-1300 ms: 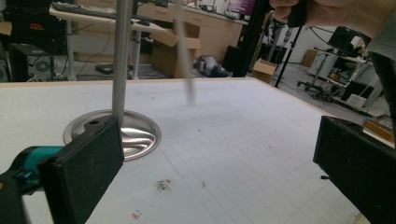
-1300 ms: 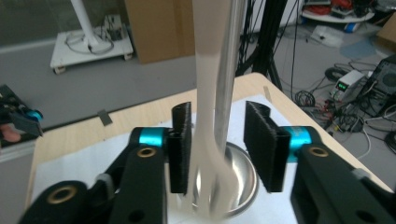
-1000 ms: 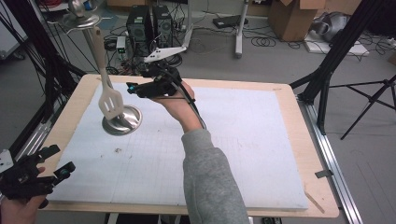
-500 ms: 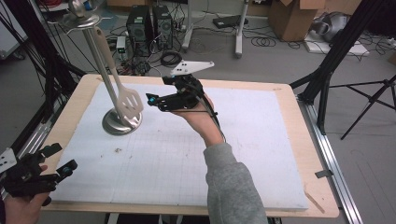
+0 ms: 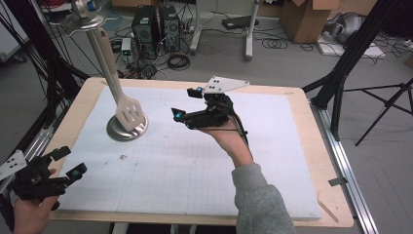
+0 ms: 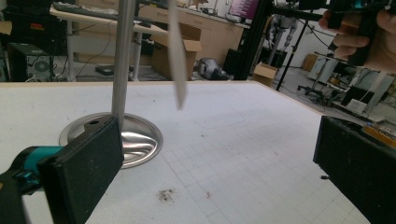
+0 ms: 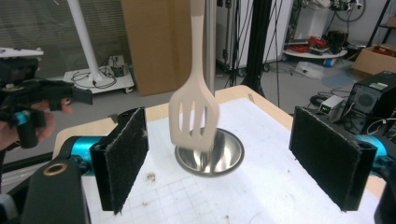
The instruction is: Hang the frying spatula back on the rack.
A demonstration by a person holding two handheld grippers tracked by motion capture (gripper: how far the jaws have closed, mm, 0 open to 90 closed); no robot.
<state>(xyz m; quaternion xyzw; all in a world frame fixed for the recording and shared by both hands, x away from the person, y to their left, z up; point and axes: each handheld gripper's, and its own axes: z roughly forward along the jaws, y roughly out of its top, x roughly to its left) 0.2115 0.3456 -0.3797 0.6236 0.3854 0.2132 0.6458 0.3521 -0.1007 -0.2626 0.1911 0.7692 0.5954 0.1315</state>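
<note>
A cream slotted spatula [image 5: 129, 111] hangs from the top of a metal stand [image 5: 84, 20], its head just above the stand's round steel base [image 5: 115, 132]. My right gripper [image 5: 187, 103] is to the right of the spatula, apart from it, and open; its jaws have just been opening and nothing is between them. In the right gripper view the spatula [image 7: 194, 116] hangs ahead of the jaws, over the base [image 7: 229, 156]. My left gripper [image 5: 69, 161] stands open at the table's near left corner, facing the base [image 6: 137, 142] and the pole [image 6: 123, 56].
A white gridded mat [image 5: 204, 165] covers the wooden table [image 5: 326, 146]. Black frame posts [image 5: 341, 73] stand at the table's left and right sides. Computers, cables and boxes lie on the floor beyond the far edge.
My right gripper has moved rightwards away from the spatula, with its jaws wider apart. The spatula's head has swung a little. The left gripper has stayed where it was.
</note>
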